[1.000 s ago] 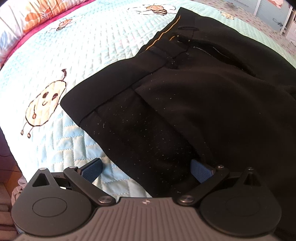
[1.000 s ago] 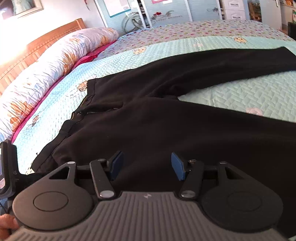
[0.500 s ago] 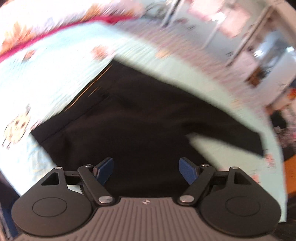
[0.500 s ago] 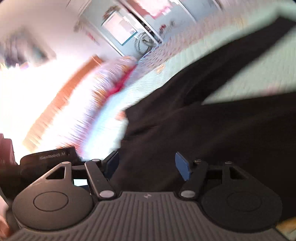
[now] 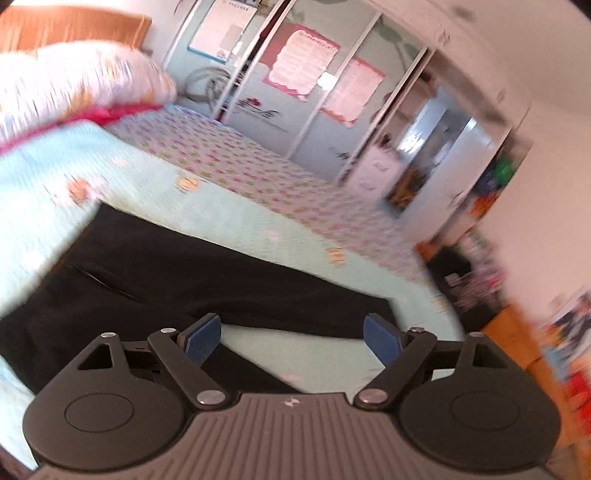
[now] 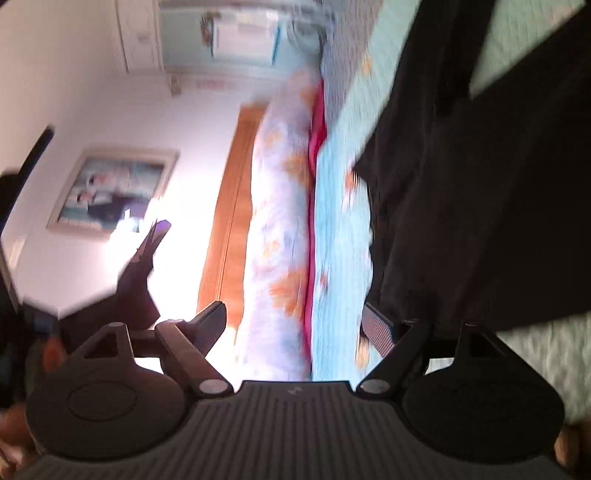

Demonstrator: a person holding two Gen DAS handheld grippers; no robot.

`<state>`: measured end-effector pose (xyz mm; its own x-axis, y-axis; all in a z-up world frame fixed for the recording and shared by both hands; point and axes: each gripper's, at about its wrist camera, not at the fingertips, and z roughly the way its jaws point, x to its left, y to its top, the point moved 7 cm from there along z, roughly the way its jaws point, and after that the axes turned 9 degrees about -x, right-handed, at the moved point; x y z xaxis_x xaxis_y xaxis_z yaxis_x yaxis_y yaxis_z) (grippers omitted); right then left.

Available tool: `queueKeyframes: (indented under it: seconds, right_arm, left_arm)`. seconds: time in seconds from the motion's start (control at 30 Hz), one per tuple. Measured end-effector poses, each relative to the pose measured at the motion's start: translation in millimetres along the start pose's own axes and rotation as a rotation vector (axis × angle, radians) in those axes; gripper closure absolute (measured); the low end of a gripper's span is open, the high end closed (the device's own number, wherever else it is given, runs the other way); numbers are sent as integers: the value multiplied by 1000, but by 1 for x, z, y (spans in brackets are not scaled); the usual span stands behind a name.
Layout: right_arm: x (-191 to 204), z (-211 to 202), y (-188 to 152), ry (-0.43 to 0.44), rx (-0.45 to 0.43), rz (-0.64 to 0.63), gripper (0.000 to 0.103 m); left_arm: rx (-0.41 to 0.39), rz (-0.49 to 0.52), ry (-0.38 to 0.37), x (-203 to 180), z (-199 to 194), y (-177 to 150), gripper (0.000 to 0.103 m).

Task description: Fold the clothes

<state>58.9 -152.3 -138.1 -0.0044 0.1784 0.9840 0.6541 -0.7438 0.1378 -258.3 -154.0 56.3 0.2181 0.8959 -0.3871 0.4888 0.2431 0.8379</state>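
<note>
A pair of black trousers (image 5: 155,273) lies spread on the light blue quilted bedspread (image 5: 44,173), legs apart. In the left wrist view my left gripper (image 5: 293,339) hangs open above the gap between the two legs, nothing between its blue pads. The right wrist view is rolled on its side and blurred: the trousers (image 6: 480,192) fill its right part. My right gripper (image 6: 295,325) is open and empty, lifted off the cloth, pointing toward the head of the bed.
A floral pillow (image 5: 74,77) and a wooden headboard (image 5: 74,26) stand at the head of the bed. Mirrored wardrobe doors (image 5: 314,92) line the far wall. A framed picture (image 6: 110,188) hangs on the white wall. Cluttered furniture (image 5: 498,258) stands past the bed's foot.
Both grippers have lifted off the trousers and swung away. The left view now looks up across the room; the right one has rolled sideways. Both stayed open.
</note>
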Motion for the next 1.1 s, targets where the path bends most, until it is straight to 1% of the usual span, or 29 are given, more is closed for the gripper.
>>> queueKeyframes:
  seconds: [0.03, 0.07, 0.1, 0.17, 0.27, 0.3, 0.33, 0.37, 0.43, 0.47, 0.5, 0.57, 0.63, 0.7, 0.73, 0.77, 0.8, 0.87, 0.93, 0.97, 1.03, 1.1]
  right_arm:
    - [-1, -11, 6, -15, -17, -23, 22]
    - [-4, -24, 15, -33, -49, -46, 22]
    - [-7, -38, 28, -59, -92, -57, 22]
    - [9, -73, 57, -70, -205, -124, 22]
    - [44, -130, 102, -70, -381, -247, 22]
    - [56, -150, 117, -70, -439, -288, 22]
    - [68, -169, 132, -70, -497, -329, 22]
    - [85, -180, 140, -57, -517, -382, 22]
    - [122, -188, 145, -24, -498, -512, 22]
    - [133, -187, 145, -20, -478, -553, 22]
    - [141, -185, 145, -24, -453, -579, 22]
    - [155, -181, 146, -20, -409, -612, 22]
    - [166, -170, 145, 3, -394, -628, 22]
    - [172, -162, 143, -3, -386, -681, 22]
    - [175, -159, 141, -9, -376, -708, 22]
    - [177, -156, 141, -13, -362, -733, 22]
    - [180, -154, 140, -18, -348, -758, 22]
    - [183, -148, 136, -16, -305, -792, 22]
    - [191, -139, 134, 0, -247, -812, 22]
    - [196, -132, 133, 14, -214, -831, 22]
    - [208, -115, 125, 38, -138, -895, 22]
    - [219, -97, 122, 30, -95, -960, 22]
  left_arm:
    - [-7, 59, 49, 22, 12, 4, 15]
    - [-13, 121, 109, 39, 2, 16, 15]
    - [5, 173, 135, 45, 15, 4, 15]
    - [43, 277, 185, 57, 41, -19, 15]
    - [159, 355, 145, 52, 70, -52, 15]
    - [197, 382, 140, 51, 82, -57, 15]
    - [213, 396, 135, 47, 86, -60, 15]
    - [229, 410, 131, 44, 91, -63, 15]
    - [260, 438, 124, 37, 101, -69, 15]
    - [265, 460, 139, 37, 107, -66, 15]
    - [271, 483, 156, 38, 113, -64, 15]
    - [288, 542, 203, 50, 141, -57, 15]
    - [314, 577, 202, 53, 145, -59, 15]
    - [332, 619, 185, 55, 148, -60, 15]
    - [347, 647, 169, 55, 145, -68, 15]
    - [364, 664, 154, 61, 154, -72, 15]
    - [379, 672, 140, 71, 177, -66, 15]
    - [416, 698, 92, 80, 195, -70, 15]
    - [435, 739, 44, 80, 200, -76, 15]
    - [438, 759, 12, 76, 195, -80, 15]
    - [443, 787, -40, 74, 194, -89, 15]
    - [448, 815, -92, 72, 193, -98, 15]
